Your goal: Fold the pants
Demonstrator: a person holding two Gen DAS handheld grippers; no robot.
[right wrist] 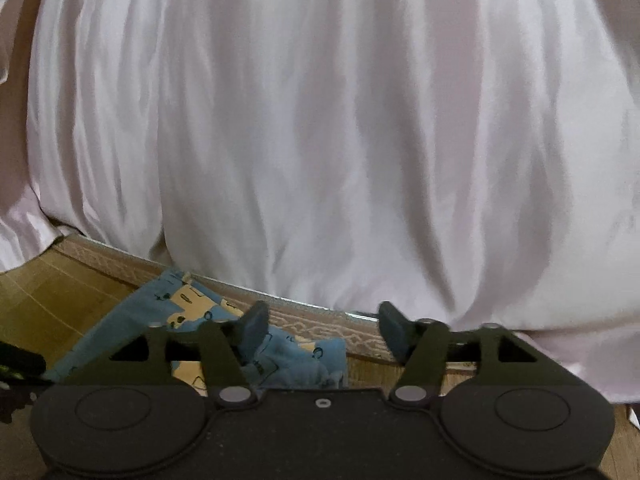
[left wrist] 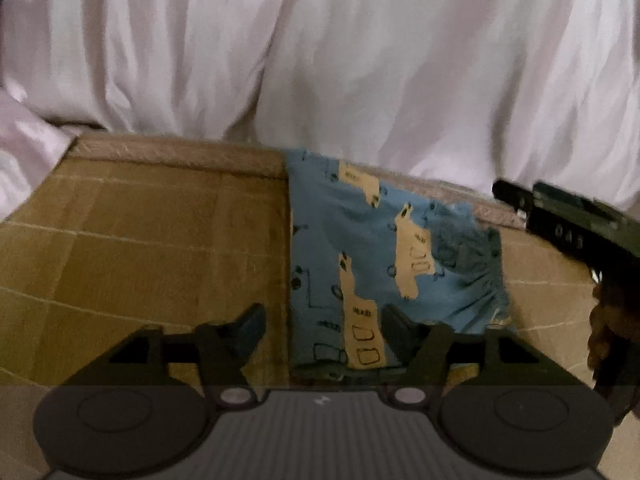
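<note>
Black left gripper (left wrist: 322,330) spread, gripping nothing, over near end of blue printed pants (left wrist: 384,248); right gripper (right wrist: 320,330) likewise released. Pants lie folded on tan mat (left wrist: 140,240), white drape (left wrist: 320,48) behind. Risk: loose bunched waistband edge springs fold open.

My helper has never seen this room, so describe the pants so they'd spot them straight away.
Find the tan quilted mat below the hanging white curtain. The pants lie folded on it, near its patterned border. They are the only blue fabric there, printed with cream-coloured vehicles outlined in dark lines.
</note>
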